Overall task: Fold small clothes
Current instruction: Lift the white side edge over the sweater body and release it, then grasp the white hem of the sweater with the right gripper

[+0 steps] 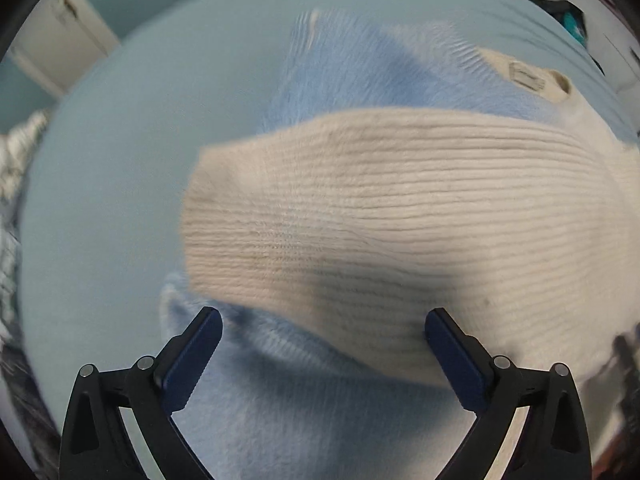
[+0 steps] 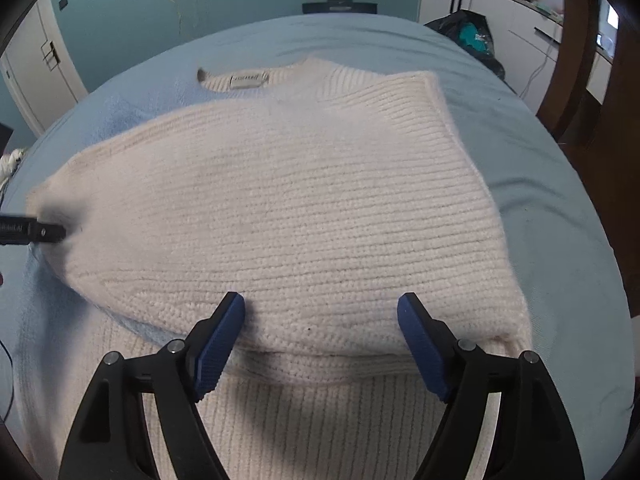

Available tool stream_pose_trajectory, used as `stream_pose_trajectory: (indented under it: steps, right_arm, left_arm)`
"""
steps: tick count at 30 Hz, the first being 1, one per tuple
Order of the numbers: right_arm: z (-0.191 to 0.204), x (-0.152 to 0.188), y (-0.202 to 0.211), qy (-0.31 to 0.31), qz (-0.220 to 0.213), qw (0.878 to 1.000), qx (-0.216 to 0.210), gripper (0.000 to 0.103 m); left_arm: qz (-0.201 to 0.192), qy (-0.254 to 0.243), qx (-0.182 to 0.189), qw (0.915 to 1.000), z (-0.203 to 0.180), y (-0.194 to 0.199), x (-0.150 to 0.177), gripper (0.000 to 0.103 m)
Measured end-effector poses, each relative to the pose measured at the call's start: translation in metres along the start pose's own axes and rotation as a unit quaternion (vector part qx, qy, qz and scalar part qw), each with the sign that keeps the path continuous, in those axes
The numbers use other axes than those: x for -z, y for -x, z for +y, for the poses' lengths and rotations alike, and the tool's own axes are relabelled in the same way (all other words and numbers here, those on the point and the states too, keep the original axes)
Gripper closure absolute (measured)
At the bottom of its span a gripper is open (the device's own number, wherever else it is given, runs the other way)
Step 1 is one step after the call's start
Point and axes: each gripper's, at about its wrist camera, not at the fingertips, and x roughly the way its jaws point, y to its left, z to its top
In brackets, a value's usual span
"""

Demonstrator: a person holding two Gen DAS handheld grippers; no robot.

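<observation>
Left wrist view: the left gripper (image 1: 323,322) points steeply down, its two blue-padded fingers (image 1: 192,356) spread wide with nothing pinched between them. Beneath and ahead lies a cream ribbed knit sweater (image 1: 380,216), the picture smeared by motion. A folded part of it, likely a sleeve, runs across the frame and ends in a blunt cuff end at the left. Under it shows a fluffy pale blue fabric (image 1: 280,408), both near the fingers and beyond the cream knit; whether it belongs to the sweater or is a separate garment I cannot tell. At upper right the sweater's neck label (image 1: 527,77) is just readable as a patch. Everything rests on a light blue bed sheet (image 1: 112,160).

Right wrist view: the right gripper (image 2: 321,312) stands released too, its blue pads (image 2: 218,346) wide apart above the knit, just beside the folded edge and gripping nothing. The sweater lies flat in the middle of the bed, collar and label (image 2: 246,80) at the far side, one side folded inward over the body so that a clean edge runs down the right. At the left edge the black tip of the other gripper sits against the sweater's left end. Behind the bed stand a teal wall (image 2: 120,0), white cabinets (image 2: 480,8) and a dark bag (image 2: 468,32).
</observation>
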Motion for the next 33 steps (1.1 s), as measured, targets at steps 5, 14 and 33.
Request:
stream_pose_trajectory:
  steps: [5,14,33]
  right_arm:
    - [0.009,-0.004,0.012,0.007,-0.035,0.999,-0.016,0.027]
    - [0.017,0.007,-0.016,0.032,0.0,0.999,0.005,0.022]
    - [-0.022,0.025,0.087,-0.114,-0.03,0.989,-0.093,0.021]
  left_arm:
    - [-0.048,-0.06,-0.019,0.9969,-0.041,0.007,0.017,0.0]
    - [-0.053,-0.043,-0.019,0.9975,-0.038,-0.021,0.035,0.0]
    - [-0.123,-0.082,0.027,0.9887,0.019,0.125,0.086,0.0]
